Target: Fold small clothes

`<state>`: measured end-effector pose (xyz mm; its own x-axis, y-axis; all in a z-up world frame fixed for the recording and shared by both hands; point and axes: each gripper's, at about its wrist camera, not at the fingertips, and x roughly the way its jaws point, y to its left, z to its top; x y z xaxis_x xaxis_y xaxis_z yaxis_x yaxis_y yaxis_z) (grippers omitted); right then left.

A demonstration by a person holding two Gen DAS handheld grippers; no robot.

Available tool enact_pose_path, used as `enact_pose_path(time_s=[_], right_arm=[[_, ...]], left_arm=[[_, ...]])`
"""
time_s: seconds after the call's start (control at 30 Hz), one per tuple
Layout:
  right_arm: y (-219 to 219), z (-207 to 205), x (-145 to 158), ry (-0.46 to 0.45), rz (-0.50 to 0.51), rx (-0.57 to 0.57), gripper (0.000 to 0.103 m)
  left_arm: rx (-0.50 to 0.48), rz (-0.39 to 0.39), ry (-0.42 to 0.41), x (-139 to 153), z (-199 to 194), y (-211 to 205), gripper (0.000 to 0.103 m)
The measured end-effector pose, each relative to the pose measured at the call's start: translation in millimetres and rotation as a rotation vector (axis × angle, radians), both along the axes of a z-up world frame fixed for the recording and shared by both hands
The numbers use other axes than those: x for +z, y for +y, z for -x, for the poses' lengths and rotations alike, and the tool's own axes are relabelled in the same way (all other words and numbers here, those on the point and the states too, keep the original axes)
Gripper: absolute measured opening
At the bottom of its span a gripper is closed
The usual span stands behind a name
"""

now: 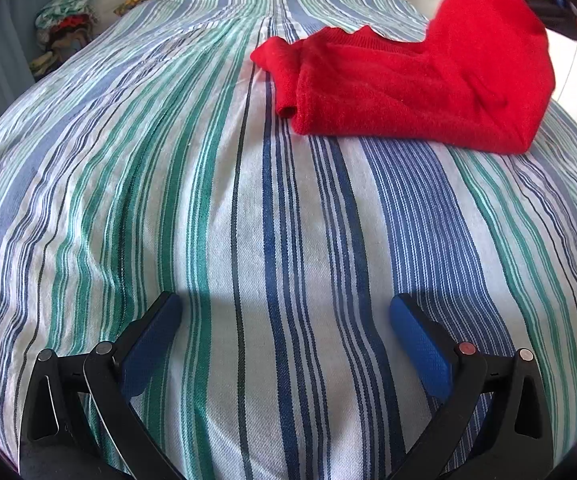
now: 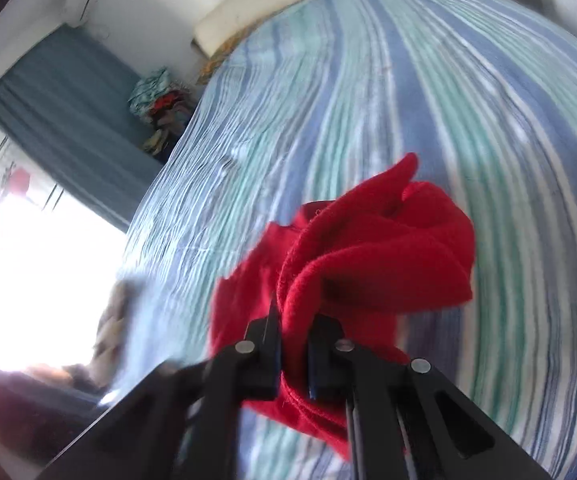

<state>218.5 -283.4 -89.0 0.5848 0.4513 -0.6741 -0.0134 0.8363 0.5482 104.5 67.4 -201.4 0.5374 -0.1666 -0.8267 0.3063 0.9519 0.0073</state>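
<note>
Right gripper (image 2: 293, 354) is clamped on a bunched edge of the red sweater (image 1: 420, 88), lifting that corner; I see the left gripper (image 1: 284, 336) spread wide w/ nothing in it, low over the striped bedspread (image 1: 168, 200). From the left tongs the sweater lies at approx 1 o'clock, well apart, long axis running 9-to-3, so I judge the right hand far nearer. No containers seen; clothes pile (image 1: 64, 28) at 11 o'clock beside the bed.
</note>
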Motion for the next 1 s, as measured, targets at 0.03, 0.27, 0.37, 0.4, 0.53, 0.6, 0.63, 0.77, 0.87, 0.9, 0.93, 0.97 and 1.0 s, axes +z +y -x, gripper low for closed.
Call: enact_pose_path(time_s=[0.03, 0.27, 0.37, 0.4, 0.53, 0.6, 0.63, 0.77, 0.87, 0.9, 0.93, 0.97, 1.0], right_arm=[[19.7, -9.1, 2.2, 0.005, 0.016, 0.027, 0.009], [158.1, -64.2, -41.3, 0.117, 0.225, 0.188, 0.032], [193.7, -75.1, -60.9, 0.176, 0.107, 0.316, 0.066], [195.6, -72.7, -57.0, 0.153, 0.054, 0.339, 0.066], [170.8, -60.5, -13.4, 0.016, -0.193, 0.352, 0.074], [152.5, -49.7, 5.8, -0.033, -0.111, 0.305, 0.075], [144.2, -42.8, 11.6, -0.044, -0.009, 0.28, 0.075], [107.9, -11.8, -9.5, -0.001, 0.135, 0.222, 0.075], [80.8, 6.5, -35.0, 0.036, 0.118, 0.162, 0.075], [74.1, 8.6, -39.1, 0.038, 0.106, 0.142, 0.075], [67.7, 9.5, -41.0, 0.036, 0.087, 0.121, 0.075], [62.0, 10.8, -40.3, 0.028, 0.065, 0.104, 0.075], [57.6, 12.7, -35.6, 0.015, 0.049, 0.096, 0.075]], left_arm=[[0.0, 0.0, 0.001, 0.1, 0.0, -0.1, 0.103], [-0.001, 0.002, 0.004, 1.0, -1.0, 0.2, 0.103], [-0.001, 0.002, 0.004, 1.1, -1.0, -0.1, 0.102], [-0.001, 0.001, 0.004, 1.0, -1.1, -0.2, 0.102], [-0.005, 0.014, 0.026, 2.9, -4.2, 2.2, 0.102], [-0.007, 0.057, 0.069, 10.5, -8.7, 8.3, 0.101], [0.001, 0.102, 0.084, 19.6, -10.7, 13.5, 0.099], [-0.049, 0.426, 0.006, 76.5, -17.1, 22.9, 0.087], [-0.128, 0.527, -0.022, 100.6, -44.7, -6.4, 0.088], [-0.115, 0.526, -0.002, 99.7, -59.4, -15.4, 0.086], [-0.077, 0.513, 0.031, 93.7, -77.6, -24.7, 0.083], [-0.03, 0.492, 0.068, 85.2, -93.9, -30.3, 0.073], [0.015, 0.474, 0.114, 73.8, -109.1, -33.8, 0.053]])
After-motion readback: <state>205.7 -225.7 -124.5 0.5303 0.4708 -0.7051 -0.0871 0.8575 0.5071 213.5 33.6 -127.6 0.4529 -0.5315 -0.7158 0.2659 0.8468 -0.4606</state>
